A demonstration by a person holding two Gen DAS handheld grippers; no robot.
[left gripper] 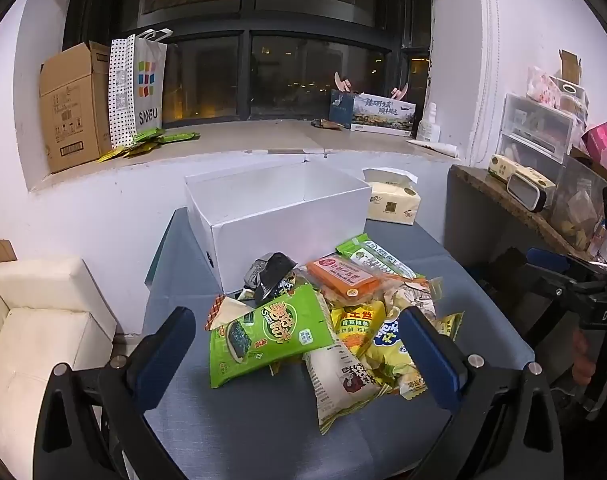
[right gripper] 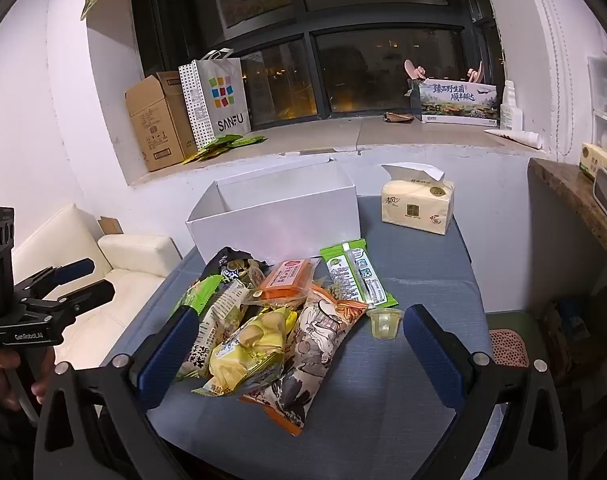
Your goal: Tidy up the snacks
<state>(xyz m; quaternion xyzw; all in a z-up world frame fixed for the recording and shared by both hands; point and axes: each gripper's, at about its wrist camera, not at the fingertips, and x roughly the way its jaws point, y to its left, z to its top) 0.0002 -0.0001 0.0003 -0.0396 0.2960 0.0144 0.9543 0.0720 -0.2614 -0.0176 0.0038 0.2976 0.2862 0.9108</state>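
Observation:
A pile of snack packets (left gripper: 327,320) lies on the grey table (left gripper: 263,432), in front of an open white box (left gripper: 279,208). On top are a green seaweed packet (left gripper: 267,336), an orange pack (left gripper: 339,276) and a black packet (left gripper: 271,272). My left gripper (left gripper: 299,344) is open and empty, its fingers either side of the pile's near edge. In the right wrist view the pile (right gripper: 271,320) lies before the white box (right gripper: 275,212), with a small jelly cup (right gripper: 383,322) to its right. My right gripper (right gripper: 299,344) is open and empty over the pile's near side.
A yellow tissue pack (right gripper: 417,208) stands at the table's back right. A cream sofa (right gripper: 115,280) is left of the table. A stone-topped shelf (left gripper: 503,200) with clutter is on the right. The windowsill holds a cardboard box (left gripper: 71,108) and a paper bag (left gripper: 139,88).

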